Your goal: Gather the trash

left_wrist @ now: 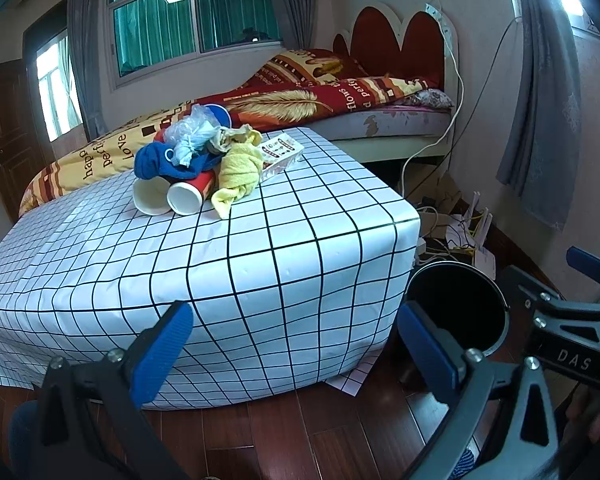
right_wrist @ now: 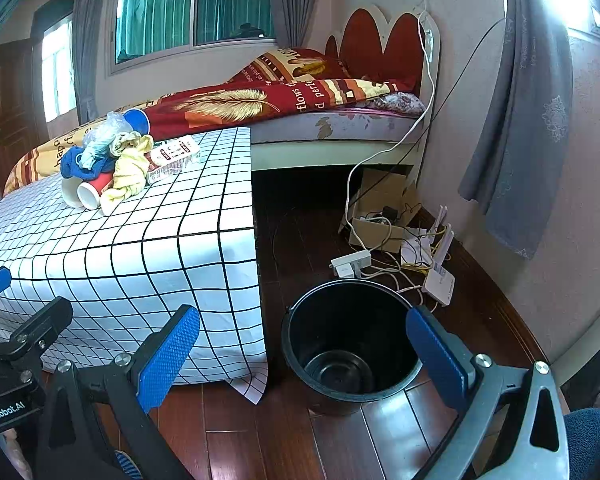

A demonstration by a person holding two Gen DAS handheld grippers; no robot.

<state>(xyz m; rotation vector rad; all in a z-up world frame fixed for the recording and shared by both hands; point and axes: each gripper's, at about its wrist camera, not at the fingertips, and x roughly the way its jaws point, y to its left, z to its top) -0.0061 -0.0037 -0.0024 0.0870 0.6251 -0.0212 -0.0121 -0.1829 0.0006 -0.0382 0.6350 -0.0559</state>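
A heap of trash lies on the far part of a low table under a white checked cloth (left_wrist: 236,248) (right_wrist: 148,248). In the heap are a yellow rag (left_wrist: 240,170) (right_wrist: 130,174), a blue cloth (left_wrist: 158,162) (right_wrist: 74,166), two red paper cups (left_wrist: 186,196) (right_wrist: 92,192) on their sides, crumpled clear plastic (left_wrist: 194,126) (right_wrist: 104,132) and a small printed box (left_wrist: 280,154) (right_wrist: 174,158). A black bucket (right_wrist: 352,348) (left_wrist: 458,308) stands on the floor right of the table. My left gripper (left_wrist: 296,348) is open in front of the table. My right gripper (right_wrist: 304,352) is open, its right finger over the bucket's rim.
A bed with a red and yellow quilt (left_wrist: 284,96) (right_wrist: 236,100) runs behind the table. Cables, a white power strip (right_wrist: 350,262), a router (right_wrist: 440,276) and a cardboard box (right_wrist: 384,200) clutter the wooden floor by the right wall. Grey curtains (right_wrist: 516,128) hang there.
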